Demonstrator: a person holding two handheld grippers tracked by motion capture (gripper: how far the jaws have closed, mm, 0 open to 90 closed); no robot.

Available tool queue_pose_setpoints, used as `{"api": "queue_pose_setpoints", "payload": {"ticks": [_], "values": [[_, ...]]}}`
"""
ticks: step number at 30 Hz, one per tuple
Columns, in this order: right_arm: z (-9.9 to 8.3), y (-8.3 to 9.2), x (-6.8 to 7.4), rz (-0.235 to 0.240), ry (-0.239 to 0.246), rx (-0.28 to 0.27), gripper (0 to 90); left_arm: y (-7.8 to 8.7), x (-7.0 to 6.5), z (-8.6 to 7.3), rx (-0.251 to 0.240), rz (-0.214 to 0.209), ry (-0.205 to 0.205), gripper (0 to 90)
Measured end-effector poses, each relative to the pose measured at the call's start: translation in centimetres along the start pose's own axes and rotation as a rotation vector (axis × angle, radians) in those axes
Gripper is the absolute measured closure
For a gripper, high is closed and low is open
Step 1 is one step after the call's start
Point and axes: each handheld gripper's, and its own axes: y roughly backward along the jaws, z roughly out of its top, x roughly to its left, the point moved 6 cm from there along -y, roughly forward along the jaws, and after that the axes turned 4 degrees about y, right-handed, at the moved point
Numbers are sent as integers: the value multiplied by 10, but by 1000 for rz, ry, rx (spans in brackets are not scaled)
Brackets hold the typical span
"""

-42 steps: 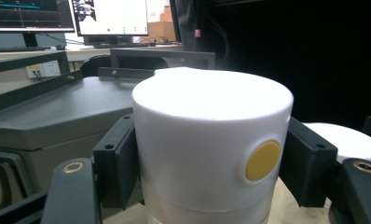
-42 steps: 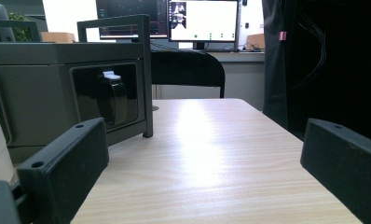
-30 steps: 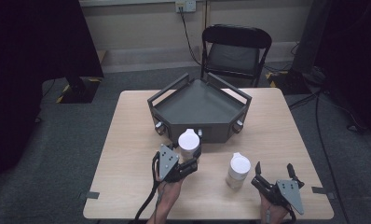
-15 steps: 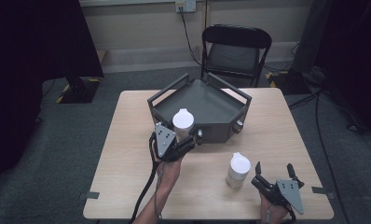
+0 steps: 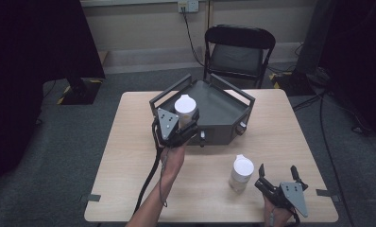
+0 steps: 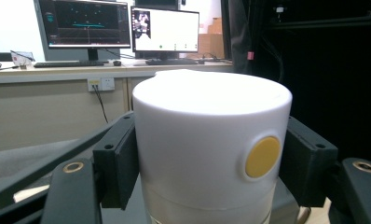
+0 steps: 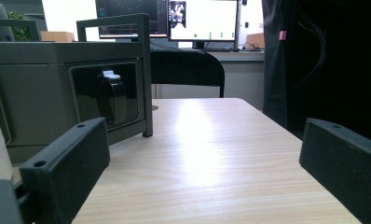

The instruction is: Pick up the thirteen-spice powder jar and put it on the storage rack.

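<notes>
The white bottle (image 5: 185, 109) is being held upright in the closed left claw (image 5: 182, 126), probably just short of the grey tray (image 5: 224, 106), which lies directly beyond; the right claw (image 5: 277, 176) is gaping, empty.

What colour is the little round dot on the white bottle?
Yellow. The dot on the white bottle shows best in the left gripper view.
</notes>
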Motion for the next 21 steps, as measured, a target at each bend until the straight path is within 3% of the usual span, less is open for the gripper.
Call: {"api": "queue_pose_setpoints", "payload": {"ticks": [2, 9, 11, 17, 21], "values": [[0, 0, 0, 1, 0, 1, 3, -8, -1, 4, 8, 19, -15, 308], [0, 0, 0, 2, -2, 2, 4, -36, 3, 15, 31, 25, -7, 308], [0, 0, -1, 2, -1, 2, 4, -45, 4, 15, 38, 45, -13, 308], [0, 0, -1, 5, -2, 3, 5, -60, 9, 6, 18, 93, 24, 309], [0, 0, -1, 5, -2, 1, 5, -70, 10, -4, 31, 116, -8, 308]]}}
